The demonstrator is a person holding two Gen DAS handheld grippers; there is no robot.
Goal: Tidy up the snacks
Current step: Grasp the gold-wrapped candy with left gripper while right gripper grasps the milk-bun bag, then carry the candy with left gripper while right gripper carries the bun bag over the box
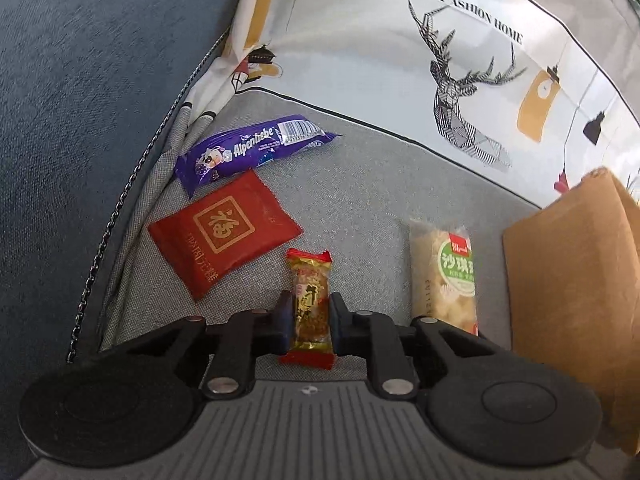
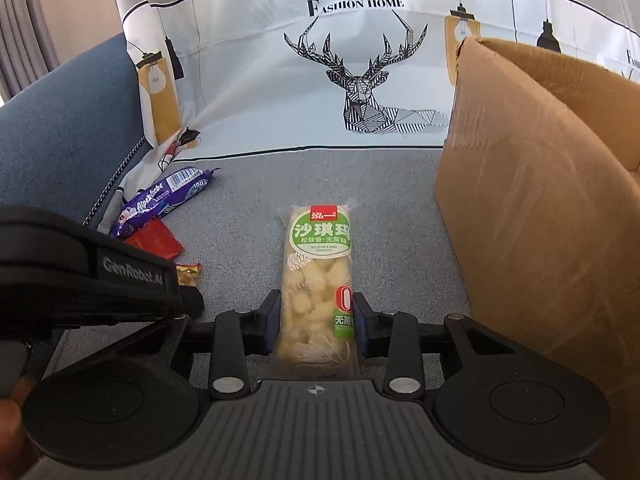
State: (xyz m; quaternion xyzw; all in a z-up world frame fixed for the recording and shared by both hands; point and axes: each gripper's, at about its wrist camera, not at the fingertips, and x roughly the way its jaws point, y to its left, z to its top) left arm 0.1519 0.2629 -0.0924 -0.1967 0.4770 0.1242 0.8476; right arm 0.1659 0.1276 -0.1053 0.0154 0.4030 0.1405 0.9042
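On the grey sofa seat [image 1: 360,200] lies a small red-and-gold snack bar [image 1: 310,280]. My left gripper [image 1: 311,300] is shut on it, pads against both long sides. A pale sachima bar with a green label [image 2: 318,256] lies lengthwise in my right gripper [image 2: 316,300], whose pads press its sides near the lower end. The left wrist view shows the same sachima bar [image 1: 448,272] to the right. A purple Alpenliebe pack [image 1: 248,148] and a flat red packet [image 1: 224,232] rest at the seat's left corner.
An open cardboard box [image 2: 540,200] stands on the seat to the right, close to the sachima bar. A deer-print cushion [image 2: 360,80] lines the back. The blue sofa arm [image 1: 80,120] closes the left side. The left tool's black body [image 2: 80,276] fills the right view's lower left.
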